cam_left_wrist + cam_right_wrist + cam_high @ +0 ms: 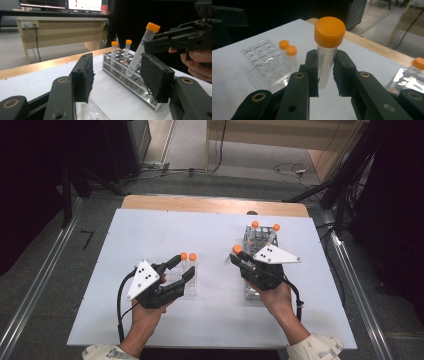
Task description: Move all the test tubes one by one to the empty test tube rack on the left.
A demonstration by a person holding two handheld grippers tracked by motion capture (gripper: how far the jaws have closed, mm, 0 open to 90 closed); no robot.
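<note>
The right gripper [325, 75] pinches a clear, graduated tube [326, 67] with an orange screw cap (tilted, empty as far as shows) above the metal rack [260, 240] on the white tabletop [150, 230]. The left gripper [115, 77] holds its fingers spread on nothing, beside the clear plastic rack [265, 62].

A grey floor [45, 250] is being shown around the white-topped table [150, 227], with metal rails [35, 290] lying along both sides. Cables [290, 169] are being trailed across the floor beyond the far edge. A wooden desk [57, 32] is standing behind — lit monitors [65, 3] are glowing on it — while dark equipment is shading the corners.
</note>
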